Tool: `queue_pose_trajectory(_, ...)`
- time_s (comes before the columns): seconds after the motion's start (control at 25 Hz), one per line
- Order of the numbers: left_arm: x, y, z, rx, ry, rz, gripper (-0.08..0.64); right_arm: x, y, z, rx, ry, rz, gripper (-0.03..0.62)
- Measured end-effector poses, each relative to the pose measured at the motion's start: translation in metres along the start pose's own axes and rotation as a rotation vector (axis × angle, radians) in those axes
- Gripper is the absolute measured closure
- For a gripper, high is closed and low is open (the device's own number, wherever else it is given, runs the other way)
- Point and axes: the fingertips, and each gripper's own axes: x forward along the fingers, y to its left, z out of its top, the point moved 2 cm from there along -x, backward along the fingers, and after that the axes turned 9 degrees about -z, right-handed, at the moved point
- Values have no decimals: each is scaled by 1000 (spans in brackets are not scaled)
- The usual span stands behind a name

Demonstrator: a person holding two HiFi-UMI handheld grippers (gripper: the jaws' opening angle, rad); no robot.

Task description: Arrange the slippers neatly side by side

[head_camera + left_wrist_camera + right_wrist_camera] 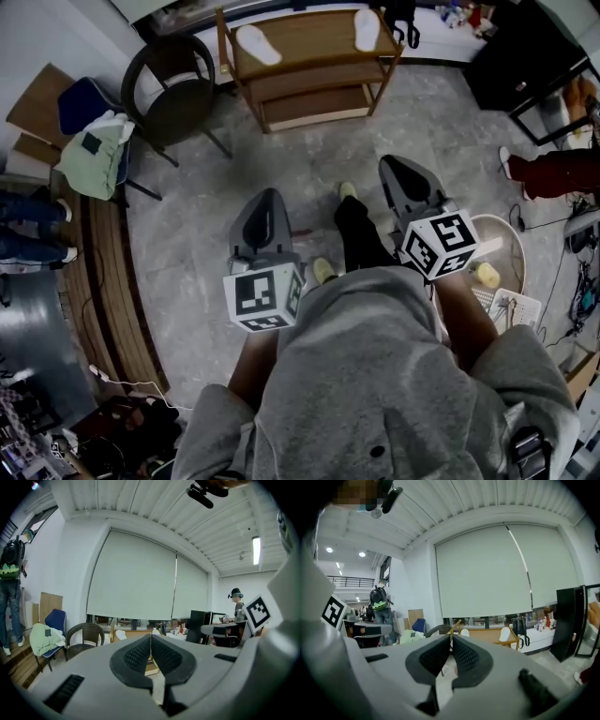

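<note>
Head view: dim, flat, colours washed out. Soft shadow on floor (187, 234) by chair (178, 94); edges bowed.

Gripper views: fisheye, black corners, ceiling lines curved.

Light: tube lamp (256, 550) far right, two spots (329, 550) far left. Blinds (136, 578) evenly bright, no glare.

Left gripper (151, 637) and right gripper (451, 640): near bodies soft, out of focus.

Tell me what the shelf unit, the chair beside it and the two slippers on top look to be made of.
Shelf unit: looks like wood, light brown, matt, with flat boards on slim posts.
Chair: dark woven wicker or plastic imitation; the weave shows in the left gripper view.
Left slipper and right slipper: white, smooth, perhaps foam or fabric; too small to tell.
</note>
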Motion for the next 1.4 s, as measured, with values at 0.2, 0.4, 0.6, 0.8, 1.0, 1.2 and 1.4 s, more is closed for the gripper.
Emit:
queue_pose_trajectory(0.2, 22, 7, 6, 13, -2, 3, 543, 19, -10, 3, 6, -9, 4, 560)
queue_pose_trajectory(0.4, 68, 15, 19, 23, 9, 5, 543, 57, -37, 10, 30, -3, 17, 560)
queue_pose_trajectory(0.6, 128, 27, 28, 26, 38, 1, 543, 108, -71, 19, 51, 14, 23, 561)
queue_pose_trajectory(0.8, 189, 33, 32, 21, 68, -14, 543, 151, -112, 23, 65, 39, 14, 560)
queue_pose_trajectory(1.0, 234, 34, 39, 23, 103, -26, 543, 183, -145, 28, 87, 59, 1, 560)
queue_pose_trajectory(1.2, 262, 49, 46, 12, 127, -22, 543, 214, -153, 35, 93, 83, 8, 560)
queue_pose_trajectory(1.4, 296, 53, 50, 18, 143, -13, 543, 240, -172, 43, 89, 89, 30, 560)
